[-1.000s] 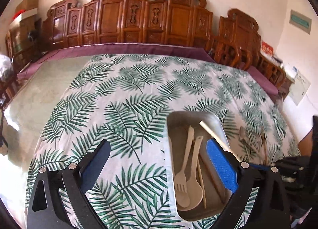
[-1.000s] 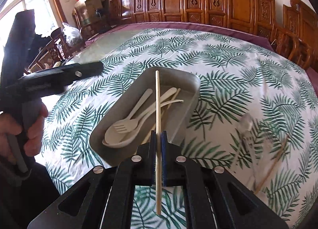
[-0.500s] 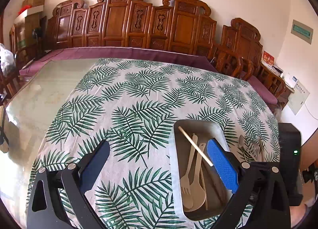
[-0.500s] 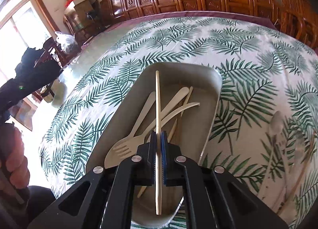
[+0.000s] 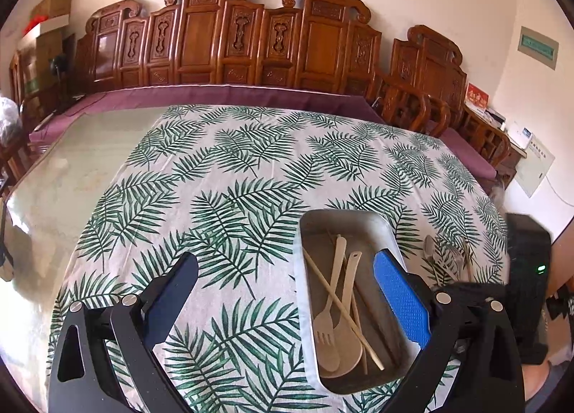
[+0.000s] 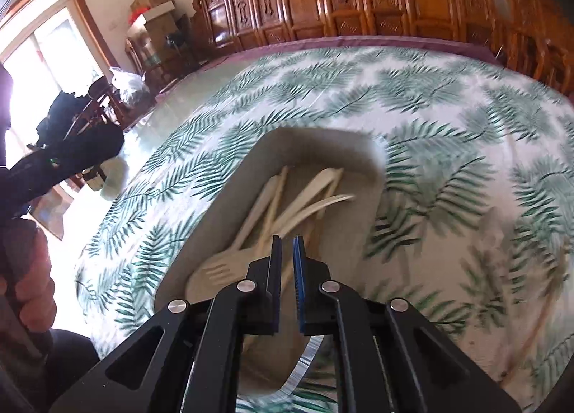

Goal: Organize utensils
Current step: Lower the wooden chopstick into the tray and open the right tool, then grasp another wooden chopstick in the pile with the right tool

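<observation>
A grey tray (image 5: 358,218) on the palm-leaf cloth holds a beige fork (image 5: 328,316), a beige spoon (image 5: 346,337) and a chopstick (image 5: 340,305) that lies across them. My left gripper (image 5: 287,301) is wide open and empty, with its right finger over the tray's right side. My right gripper (image 6: 287,255) hovers over the tray (image 6: 323,136); its jaws stand slightly apart and hold nothing. The fork (image 6: 222,269) and the other utensils lie just beyond its tips. That view is blurred.
Clear utensils and a wooden chopstick (image 5: 445,258) lie on the cloth right of the tray. Carved wooden chairs (image 5: 251,40) line the table's far side. Bare glass tabletop (image 5: 71,169) lies left of the cloth. A hand (image 6: 25,269) holds the left gripper's handle.
My right gripper let go of the chopstick, which now lies in the tray across the fork and spoon. Its jaws have parted slightly. The left gripper has stayed open.
</observation>
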